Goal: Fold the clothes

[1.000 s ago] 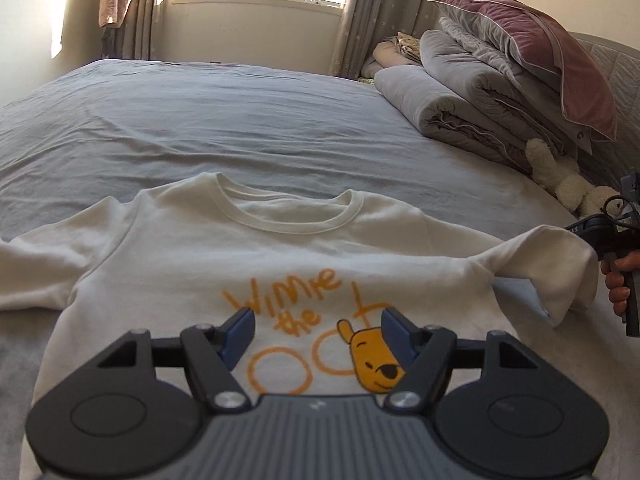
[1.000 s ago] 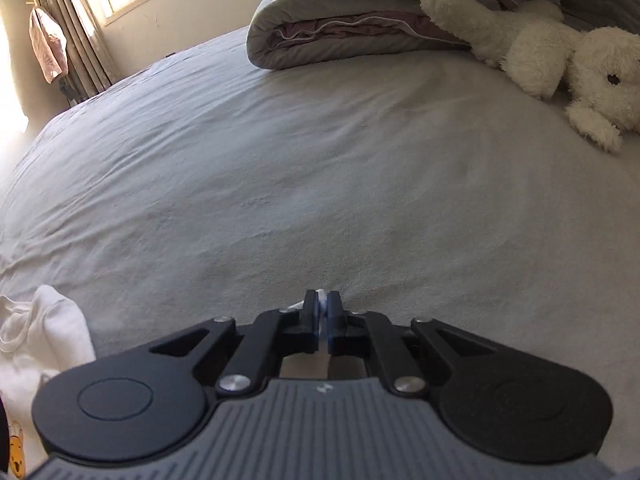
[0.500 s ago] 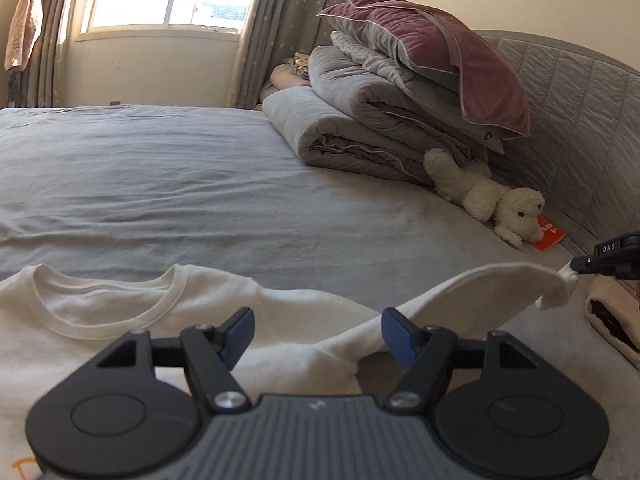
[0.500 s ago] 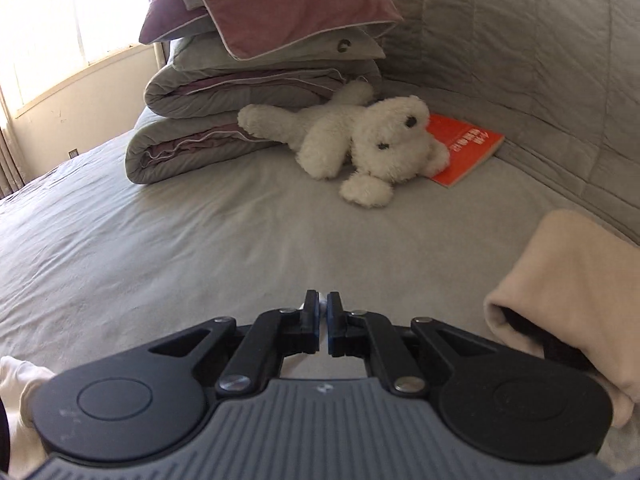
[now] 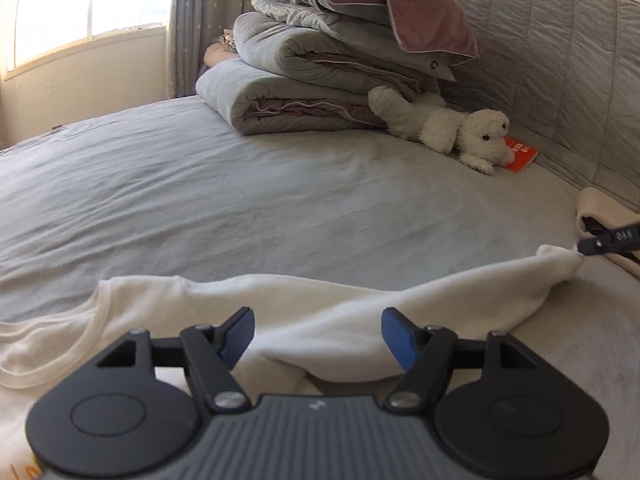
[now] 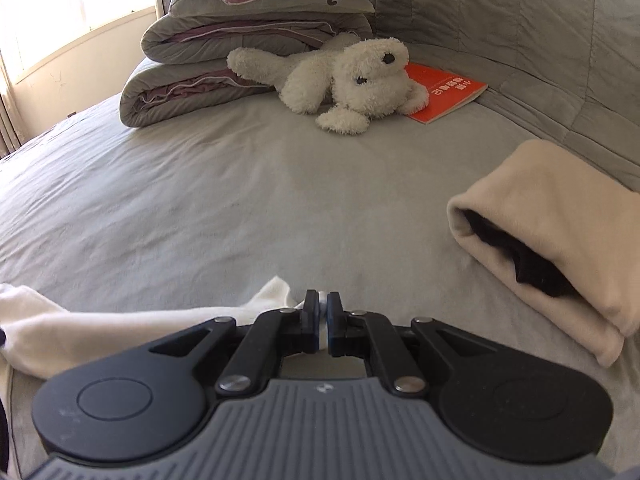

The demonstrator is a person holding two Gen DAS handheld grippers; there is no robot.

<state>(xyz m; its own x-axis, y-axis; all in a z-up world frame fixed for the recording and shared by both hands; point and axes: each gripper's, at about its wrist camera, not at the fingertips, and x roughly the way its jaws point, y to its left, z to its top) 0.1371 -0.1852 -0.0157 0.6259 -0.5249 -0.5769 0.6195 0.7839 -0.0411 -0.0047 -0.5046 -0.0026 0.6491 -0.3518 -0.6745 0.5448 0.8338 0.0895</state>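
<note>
A cream sweatshirt (image 5: 132, 320) lies front up on the grey bed (image 5: 240, 200), its round collar at the lower left of the left wrist view. Its sleeve (image 5: 460, 292) is drawn out to the right, off the sheet near the cuff. My right gripper (image 6: 321, 312) is shut on the cuff (image 6: 280, 290); white cloth shows between its pads. It also appears in the left wrist view as the right gripper (image 5: 580, 249) at the right edge. My left gripper (image 5: 318, 334) hovers open over the sleeve near the shoulder, its blue pads wide apart and pressing on nothing.
A folded beige garment (image 6: 560, 224) with dark cloth inside lies at the right. Further back are a white plush dog (image 6: 352, 76), an orange booklet (image 6: 444, 94), stacked quilts and pillows (image 5: 320, 72) and the padded headboard (image 5: 560, 60). A window (image 5: 80, 8) is at the left.
Both views have swung right, from the sweatshirt's printed chest toward the headboard. My right gripper has pulled the cuff out to the right, so the bent sleeve is now stretched straight.
</note>
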